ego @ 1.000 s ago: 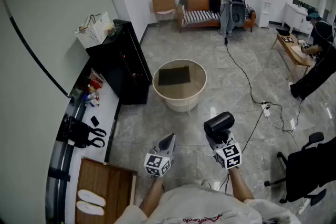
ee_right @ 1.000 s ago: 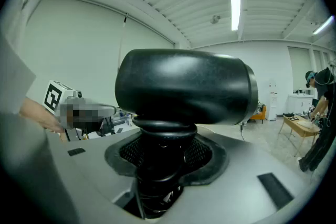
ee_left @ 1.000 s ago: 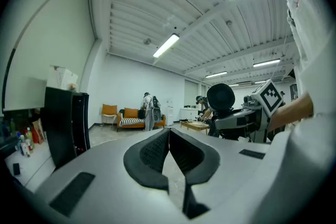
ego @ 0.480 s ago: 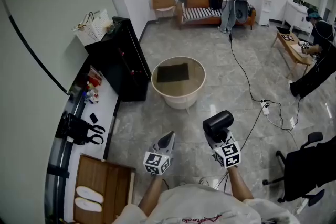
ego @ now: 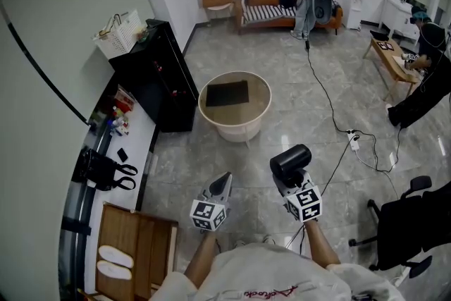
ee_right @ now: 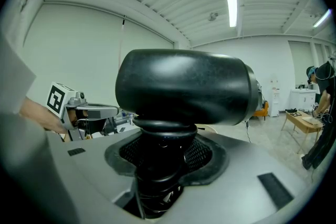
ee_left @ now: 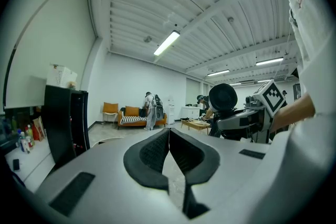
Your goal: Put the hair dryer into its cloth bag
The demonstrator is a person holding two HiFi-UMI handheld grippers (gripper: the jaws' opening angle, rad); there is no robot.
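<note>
The black hair dryer (ego: 290,161) stands upright in my right gripper (ego: 289,180), whose jaws are shut on its handle (ee_right: 160,165); its barrel (ee_right: 184,86) fills the right gripper view. A dark flat cloth bag (ego: 227,92) lies on the round beige table (ego: 235,125) ahead of both grippers, well out of reach. My left gripper (ego: 224,183) is held beside the right one, shut with nothing in it; its pads meet (ee_left: 169,136). In the left gripper view the hair dryer (ee_left: 223,97) shows to the right.
A black cabinet (ego: 158,81) with a white basket (ego: 120,35) stands to the left of the table. A white counter holds a black bag (ego: 99,169) and a wooden board (ego: 134,250). A cable (ego: 331,116) runs over the floor; an office chair (ego: 402,222) is at the right. People stand far back.
Both grippers have edged a little forward over the floor toward the round table. The hold on the hair dryer and the shut left jaws are the same.
</note>
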